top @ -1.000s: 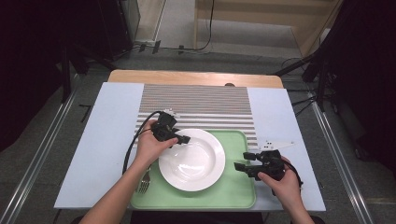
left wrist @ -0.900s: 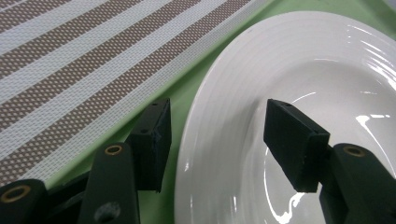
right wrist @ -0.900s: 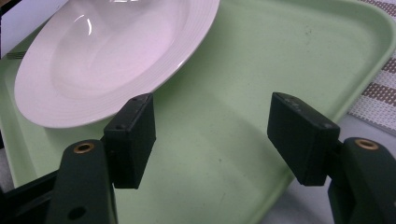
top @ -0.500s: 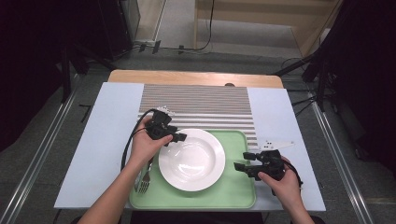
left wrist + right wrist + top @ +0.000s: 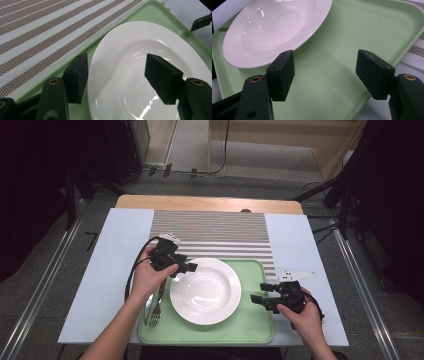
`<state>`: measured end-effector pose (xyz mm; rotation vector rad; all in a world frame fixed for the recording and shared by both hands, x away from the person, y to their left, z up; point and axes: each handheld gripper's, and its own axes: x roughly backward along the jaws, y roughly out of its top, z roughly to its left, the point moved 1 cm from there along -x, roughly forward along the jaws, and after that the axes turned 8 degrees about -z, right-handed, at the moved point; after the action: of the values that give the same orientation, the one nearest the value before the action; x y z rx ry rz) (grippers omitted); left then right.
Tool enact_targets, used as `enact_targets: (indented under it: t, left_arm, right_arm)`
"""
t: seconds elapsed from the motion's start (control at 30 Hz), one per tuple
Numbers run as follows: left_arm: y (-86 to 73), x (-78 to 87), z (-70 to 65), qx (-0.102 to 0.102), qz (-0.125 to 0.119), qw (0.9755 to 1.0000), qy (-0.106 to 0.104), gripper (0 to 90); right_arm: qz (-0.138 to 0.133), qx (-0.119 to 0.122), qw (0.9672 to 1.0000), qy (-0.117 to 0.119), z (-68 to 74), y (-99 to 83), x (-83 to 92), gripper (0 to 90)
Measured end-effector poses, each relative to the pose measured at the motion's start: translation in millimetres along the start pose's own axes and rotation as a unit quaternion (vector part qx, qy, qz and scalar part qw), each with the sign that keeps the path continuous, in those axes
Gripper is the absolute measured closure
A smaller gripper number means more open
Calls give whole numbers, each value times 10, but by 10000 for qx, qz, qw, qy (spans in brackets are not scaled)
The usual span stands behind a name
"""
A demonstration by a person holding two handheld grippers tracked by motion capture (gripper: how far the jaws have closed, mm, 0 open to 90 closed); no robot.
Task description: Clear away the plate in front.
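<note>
From the high view, the round white ceramic plate point(image 5: 205, 290) lies flat on the pale green plastic tray point(image 5: 252, 326), the left gripper point(image 5: 186, 268) above its rim, jaws just spread, holding nothing. The left gripper view shows the rim between the parted pads, untouched; lifting straight away should avoid nudging it. In the right gripper view the right gripper point(image 5: 324, 72) hovers spread and empty over bare tray.

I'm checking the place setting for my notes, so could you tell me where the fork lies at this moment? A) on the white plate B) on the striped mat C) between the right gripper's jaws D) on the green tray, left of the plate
D: in the high view the fork lies on the green tray, just left of the white plate, partly under the person's left forearm.
</note>
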<state>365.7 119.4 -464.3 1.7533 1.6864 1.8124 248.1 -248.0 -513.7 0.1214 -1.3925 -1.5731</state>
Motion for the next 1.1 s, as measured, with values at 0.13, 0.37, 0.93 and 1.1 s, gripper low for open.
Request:
enact_targets:
  t: [0.13,0.37,0.93,1.1]
  left_arm:
    - [-53,82,8,2,-33,10000,-2,309]
    - [-165,208,7,0,-100,9999,-74,309]
    - [-377,377,-65,-70,-65,9998,-174,309]
    - [-460,401,-67,16,-59,9997,-255,309]
  right_arm:
    - [-7,4,10000,11,4,1,4,300]
    - [-12,11,10000,22,5,4,6,290]
    - [-19,30,10000,52,6,-2,17,276]
    - [1,64,10000,52,10,-3,17,275]
